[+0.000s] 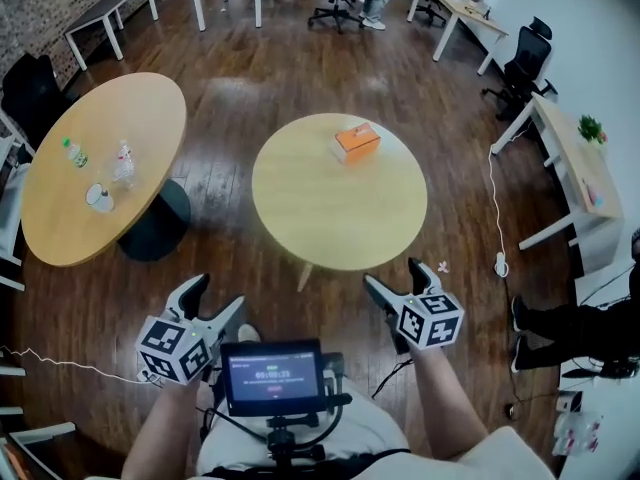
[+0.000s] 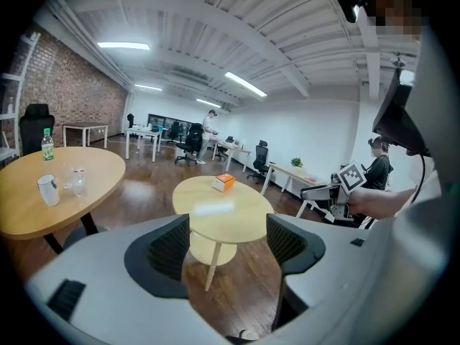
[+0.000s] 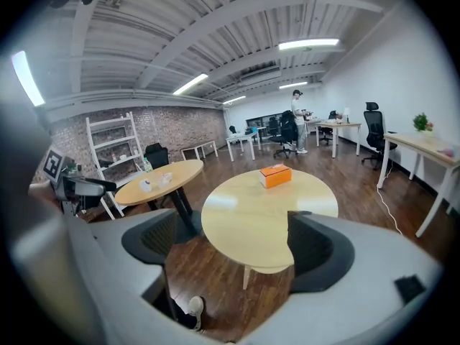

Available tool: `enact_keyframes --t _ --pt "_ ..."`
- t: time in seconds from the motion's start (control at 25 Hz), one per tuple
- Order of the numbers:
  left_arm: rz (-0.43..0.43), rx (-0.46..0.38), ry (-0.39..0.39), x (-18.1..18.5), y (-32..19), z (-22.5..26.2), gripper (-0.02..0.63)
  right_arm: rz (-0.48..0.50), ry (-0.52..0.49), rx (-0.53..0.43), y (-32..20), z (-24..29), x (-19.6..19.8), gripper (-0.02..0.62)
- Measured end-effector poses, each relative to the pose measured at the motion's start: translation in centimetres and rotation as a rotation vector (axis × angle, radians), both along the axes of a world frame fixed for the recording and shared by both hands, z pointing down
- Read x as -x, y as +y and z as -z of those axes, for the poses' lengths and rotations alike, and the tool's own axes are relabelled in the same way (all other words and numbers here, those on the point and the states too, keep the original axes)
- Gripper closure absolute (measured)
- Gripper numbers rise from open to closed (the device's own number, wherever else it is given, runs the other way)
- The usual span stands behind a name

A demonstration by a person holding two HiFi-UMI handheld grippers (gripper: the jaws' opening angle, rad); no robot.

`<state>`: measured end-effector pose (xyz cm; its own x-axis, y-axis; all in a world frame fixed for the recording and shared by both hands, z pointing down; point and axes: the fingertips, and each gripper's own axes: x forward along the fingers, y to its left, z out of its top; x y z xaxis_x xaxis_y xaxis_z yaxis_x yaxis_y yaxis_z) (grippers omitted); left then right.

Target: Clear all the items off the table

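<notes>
Left table (image 1: 130,108): a bottle (image 1: 73,153), a clear container (image 1: 124,164) and a white cup (image 1: 99,198) stand grouped near its left edge, out of reach from here; left gripper (image 1: 218,293) jaws released, nothing between them, held low short of the middle table (image 1: 330,208); that table carries one orange box (image 1: 356,142) near its far edge, so clearing it likely needs a reach across; right gripper (image 1: 393,273) likewise released and empty, aimed at that table.

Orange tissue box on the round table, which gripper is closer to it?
Right. The right gripper hangs off the near edge of the round table, almost in line with the orange tissue box; the left gripper sits farther out to the side.
</notes>
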<state>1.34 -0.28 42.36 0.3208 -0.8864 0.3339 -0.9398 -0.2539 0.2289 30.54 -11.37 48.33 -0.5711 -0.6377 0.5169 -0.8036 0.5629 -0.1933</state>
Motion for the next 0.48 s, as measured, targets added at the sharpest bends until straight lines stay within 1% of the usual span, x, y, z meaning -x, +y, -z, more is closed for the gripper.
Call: enact_keyframes --t 0.2,0.36,0.48 --pt "0.018 0.007 0.008 6.2 -3.0 -0.1 0.268 -0.073 0.026 0.028 -5.6 -0.9 3.8 0.104" --pt "-0.008 0.018 -0.002 10.7 -5.2 0.7 0.268 -0.131 -0.015 0.073 -10.0 -1.2 7.7 0.104" --pt "0.001 0.021 -0.014 14.2 -6.0 0.7 0.268 -0.168 -0.049 0.091 -13.4 -1.8 10.2 0.104"
